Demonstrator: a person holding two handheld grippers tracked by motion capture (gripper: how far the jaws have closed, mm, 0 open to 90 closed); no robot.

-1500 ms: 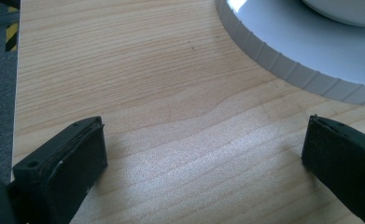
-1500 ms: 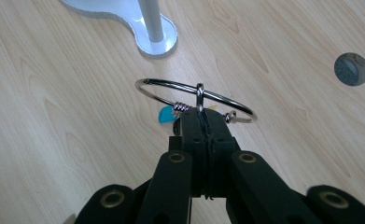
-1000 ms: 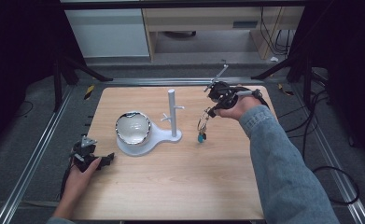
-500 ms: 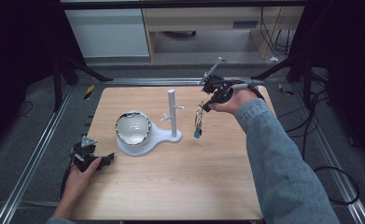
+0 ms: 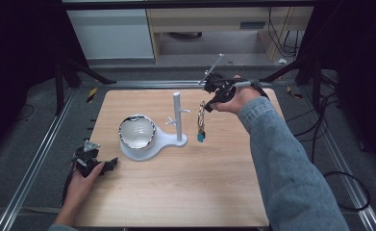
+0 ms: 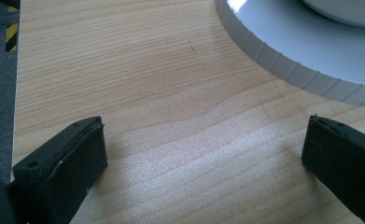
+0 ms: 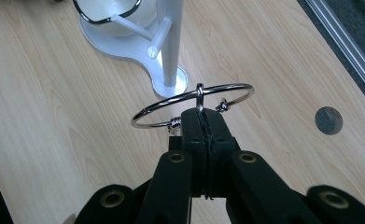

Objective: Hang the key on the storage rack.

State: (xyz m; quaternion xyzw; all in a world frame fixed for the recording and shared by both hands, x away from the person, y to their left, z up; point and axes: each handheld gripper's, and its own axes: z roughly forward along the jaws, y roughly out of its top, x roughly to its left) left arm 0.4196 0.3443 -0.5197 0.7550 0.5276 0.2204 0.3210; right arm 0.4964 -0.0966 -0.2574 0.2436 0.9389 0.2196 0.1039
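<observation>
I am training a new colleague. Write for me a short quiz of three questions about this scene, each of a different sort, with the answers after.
1. True or false: the right claw is shut on the metal ring.
2. What hangs from the ring in the high view: (a) a teal charm, (b) a spoon, (c) a red ribbon?
3. How do the jaws of the left claw stand, and what lies between them?

Key
1. True.
2. (a).
3. Wide apart; nothing but bare wooden table, with the white stand base ahead.
</observation>
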